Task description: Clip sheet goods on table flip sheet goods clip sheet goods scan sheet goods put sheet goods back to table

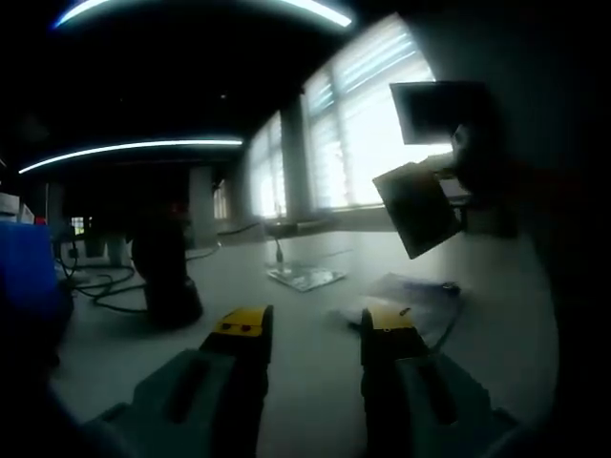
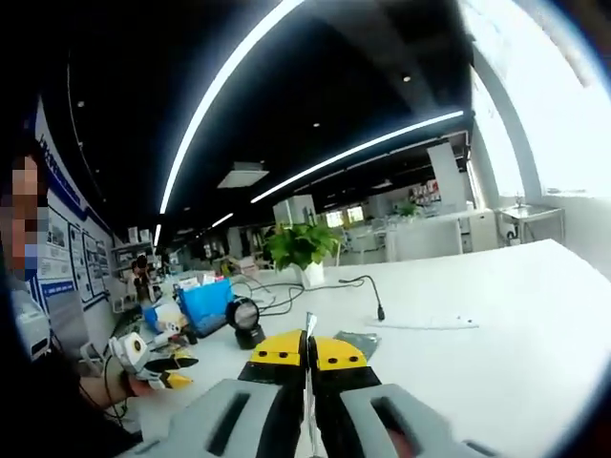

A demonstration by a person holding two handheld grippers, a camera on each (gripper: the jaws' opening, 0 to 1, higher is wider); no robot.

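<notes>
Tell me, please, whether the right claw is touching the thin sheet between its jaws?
Touching. In the right gripper view, the right claw has its yellow-tipped jaws closed against both faces of the thin sheet, whose edge rises between them with no gap.

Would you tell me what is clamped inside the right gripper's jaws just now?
The right gripper is shut on a thin sheet, seen edge-on between the yellow pads. The jaws cover most of it, so its faces cannot be read from the right gripper view.

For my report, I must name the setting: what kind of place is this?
Probably an open-plan office or lab: long ceiling light strips, a wide white table with cables, a potted plant and big windows.
</notes>
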